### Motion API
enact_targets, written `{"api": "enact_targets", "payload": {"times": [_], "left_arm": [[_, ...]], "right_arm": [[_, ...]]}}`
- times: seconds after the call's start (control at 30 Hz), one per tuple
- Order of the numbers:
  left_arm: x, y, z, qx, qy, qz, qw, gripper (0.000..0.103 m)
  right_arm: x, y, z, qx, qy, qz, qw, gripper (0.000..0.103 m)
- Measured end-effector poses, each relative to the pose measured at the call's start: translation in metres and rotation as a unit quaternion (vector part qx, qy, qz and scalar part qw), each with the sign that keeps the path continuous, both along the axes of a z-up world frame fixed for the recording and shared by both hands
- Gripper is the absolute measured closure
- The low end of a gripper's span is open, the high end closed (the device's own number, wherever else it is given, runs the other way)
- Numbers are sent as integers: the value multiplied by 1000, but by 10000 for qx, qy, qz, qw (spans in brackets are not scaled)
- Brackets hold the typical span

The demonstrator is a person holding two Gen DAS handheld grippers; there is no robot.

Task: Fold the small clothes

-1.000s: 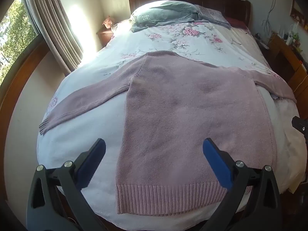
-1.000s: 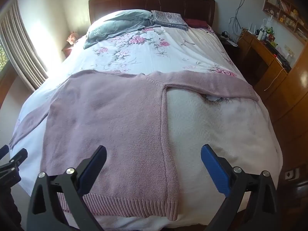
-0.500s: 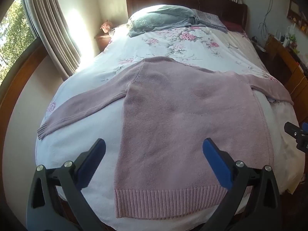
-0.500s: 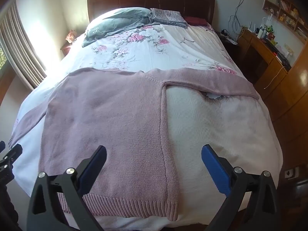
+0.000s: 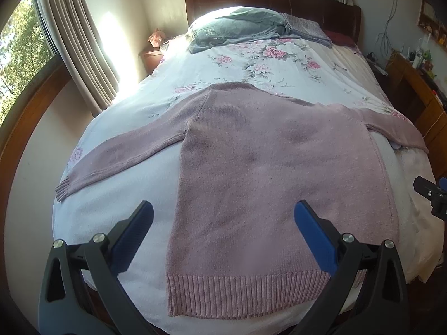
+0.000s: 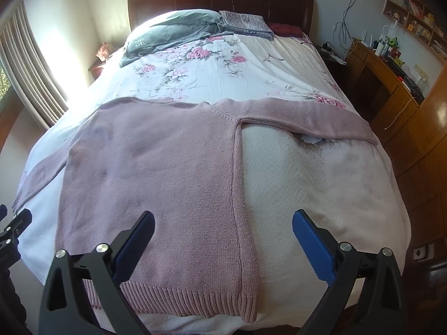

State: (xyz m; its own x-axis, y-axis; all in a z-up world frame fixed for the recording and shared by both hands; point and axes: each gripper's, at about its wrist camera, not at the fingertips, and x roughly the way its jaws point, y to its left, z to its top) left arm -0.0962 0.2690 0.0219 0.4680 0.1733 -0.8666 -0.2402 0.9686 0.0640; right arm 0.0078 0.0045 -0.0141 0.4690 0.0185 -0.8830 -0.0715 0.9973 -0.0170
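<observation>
Pink knit sweater [image 5: 273,178] [image 6: 156,178]: unfolded, lying flat on the bed, both sleeves spread sideways, ribbed hem at the foot edge.

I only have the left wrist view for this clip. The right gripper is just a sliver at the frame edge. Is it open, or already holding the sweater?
Observer: Open. The right gripper has its fingers spread wide above the sweater and grips nothing.
Operator: The left gripper hides the hem corner on that side from me. Is it tucked under?
Observer: No. That hem corner lies flat on the bed, near the foot edge.
</observation>
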Motion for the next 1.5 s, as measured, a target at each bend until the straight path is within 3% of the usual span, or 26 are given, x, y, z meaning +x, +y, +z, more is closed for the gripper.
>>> {"api": "enact_targets", "payload": {"times": [1.5], "left_arm": [[8, 3, -14, -60, 166, 27, 9998, 3]], "right_arm": [[7, -3, -8, 15, 105, -46, 9999, 4]]}}
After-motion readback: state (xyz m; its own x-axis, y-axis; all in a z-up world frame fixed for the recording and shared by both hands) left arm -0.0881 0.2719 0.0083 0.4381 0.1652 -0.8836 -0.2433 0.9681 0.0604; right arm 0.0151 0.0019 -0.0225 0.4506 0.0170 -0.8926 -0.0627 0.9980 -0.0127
